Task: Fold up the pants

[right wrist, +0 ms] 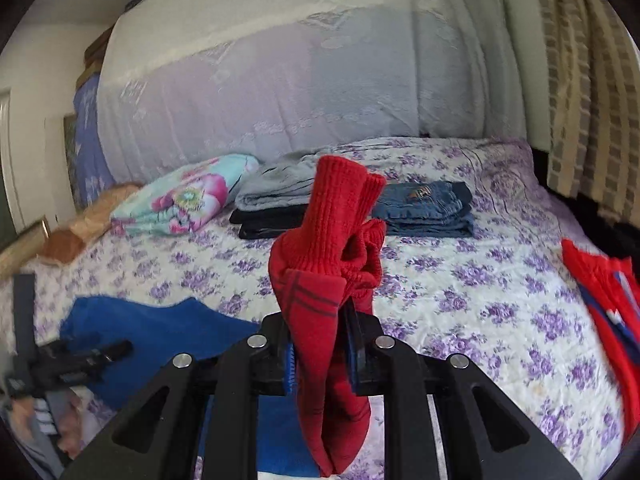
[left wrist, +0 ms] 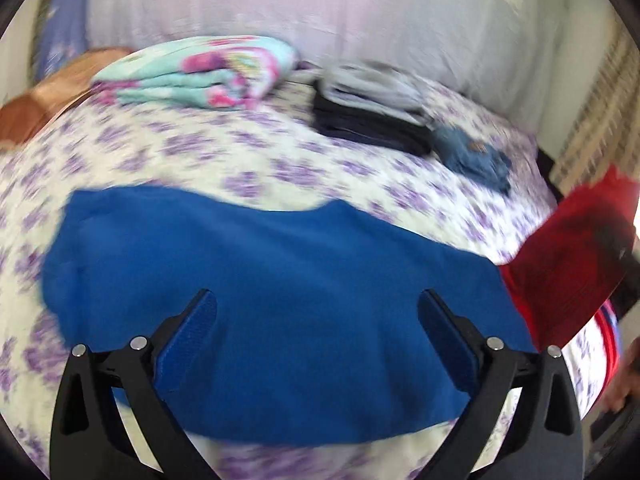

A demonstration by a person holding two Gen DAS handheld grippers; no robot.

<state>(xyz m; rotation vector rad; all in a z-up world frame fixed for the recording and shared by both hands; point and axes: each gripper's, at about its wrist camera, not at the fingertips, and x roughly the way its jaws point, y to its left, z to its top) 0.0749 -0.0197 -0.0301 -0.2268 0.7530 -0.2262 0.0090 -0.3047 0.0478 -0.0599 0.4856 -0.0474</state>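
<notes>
The pants are red and blue and lie on a bed with a purple-flowered sheet [right wrist: 460, 288]. Their blue part [left wrist: 280, 280] lies spread flat, with my left gripper [left wrist: 318, 304] open just above it, nothing between the fingers. My right gripper [right wrist: 316, 320] is shut on a red leg with a ribbed cuff [right wrist: 340, 208], which stands up bunched in front of the camera. More red cloth with blue stripes [right wrist: 600, 300] lies at the bed's right edge. In the left wrist view that red cloth [left wrist: 568, 256] is at the right. The left gripper [right wrist: 80, 360] also shows in the right wrist view.
At the back of the bed lie a folded grey and black stack [right wrist: 272, 200], folded jeans [right wrist: 432, 208] and a floral bundle [right wrist: 188, 196]. A tall pile under white lace cloth [right wrist: 300, 80] rises behind. Checked curtains [right wrist: 592, 80] hang on the right.
</notes>
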